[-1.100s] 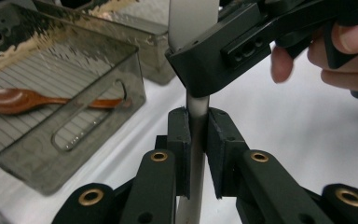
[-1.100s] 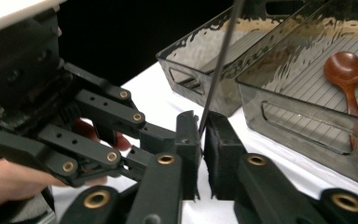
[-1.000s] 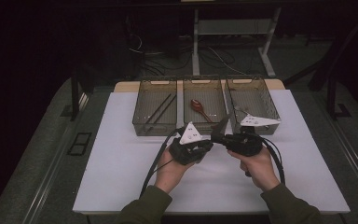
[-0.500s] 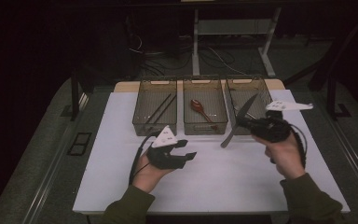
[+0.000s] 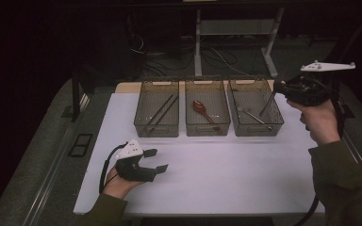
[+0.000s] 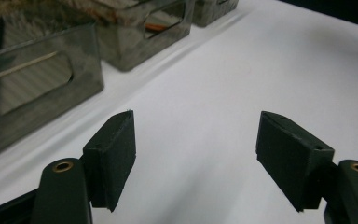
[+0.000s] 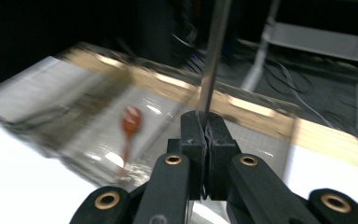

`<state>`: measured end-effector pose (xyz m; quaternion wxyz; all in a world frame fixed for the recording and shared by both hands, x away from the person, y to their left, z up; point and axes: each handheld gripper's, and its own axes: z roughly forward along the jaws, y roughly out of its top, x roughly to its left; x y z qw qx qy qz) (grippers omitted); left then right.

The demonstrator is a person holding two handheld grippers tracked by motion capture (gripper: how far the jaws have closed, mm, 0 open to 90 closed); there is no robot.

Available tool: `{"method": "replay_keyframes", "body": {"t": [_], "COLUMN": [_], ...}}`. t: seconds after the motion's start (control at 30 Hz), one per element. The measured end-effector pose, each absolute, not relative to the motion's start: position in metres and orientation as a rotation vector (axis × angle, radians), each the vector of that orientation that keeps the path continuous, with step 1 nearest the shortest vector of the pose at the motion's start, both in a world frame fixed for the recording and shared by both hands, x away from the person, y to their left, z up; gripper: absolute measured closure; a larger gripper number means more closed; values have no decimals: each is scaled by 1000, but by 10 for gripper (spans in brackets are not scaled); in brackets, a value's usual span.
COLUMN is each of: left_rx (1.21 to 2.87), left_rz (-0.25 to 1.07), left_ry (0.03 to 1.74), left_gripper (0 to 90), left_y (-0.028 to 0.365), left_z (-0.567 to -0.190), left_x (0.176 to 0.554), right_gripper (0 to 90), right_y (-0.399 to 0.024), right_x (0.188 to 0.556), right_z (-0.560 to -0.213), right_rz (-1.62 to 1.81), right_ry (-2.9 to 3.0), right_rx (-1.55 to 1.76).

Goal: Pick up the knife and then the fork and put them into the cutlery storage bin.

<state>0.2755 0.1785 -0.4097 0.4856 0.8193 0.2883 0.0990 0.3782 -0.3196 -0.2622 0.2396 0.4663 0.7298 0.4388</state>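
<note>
White paper covers the table, which stands in a dark room with cables and a metal frame behind it. Seen from above, three see-through bins sit side by side at the far edge: the left bin holds dark chopsticks, the middle bin a reddish-brown spoon, and the right bin a metal utensil lying flat. The right gripper, held high at the right side of the table, clamps a thin, dark, straight knife that slants down over the right bin. The left gripper rests low near the front left of the table, well apart from the bins, its jaws just opened and nothing between them. From the left gripper view, the two black pads stand wide apart above bare white paper, with the bins off to the upper left. From the right gripper view, blurred by motion, the jaws are pressed together on the narrow grey blade, which rises straight up from them; the spoon shows below in its bin.
</note>
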Motion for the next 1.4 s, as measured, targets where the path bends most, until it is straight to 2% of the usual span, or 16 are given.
{"method": "replay_keyframes", "body": {"t": [0.23, 0.47, 0.83, 1.07, 1.13, 1.4], "left_rx": [2006, 2012, 2011, 2014, 2015, 2009], "left_rz": [218, 195, 185, 178, 179, 195], "left_ry": [716, 705, 693, 686, 690, 691], "left_gripper": [224, 213, 210, 209, 207, 191], "left_y": [190, 189, 189, 189, 190, 191], "left_z": [-417, -418, -418, -419, -419, -419], "left_x": [266, 265, 267, 268, 268, 267], "right_gripper": [884, 883, 882, 860, 751, 457], "right_y": [-324, -316, -296, -291, -290, -301], "right_x": [413, 441, 475, 487, 487, 455], "right_z": [-288, -320, -349, -379, -380, -367], "right_rz": [948, 758, 778, 747, 763, 966], "right_ry": [2102, 2215, 2175, 2210, 2221, 2216], "right_rx": [1347, 1397, 1414, 1505, 1506, 1424]}}
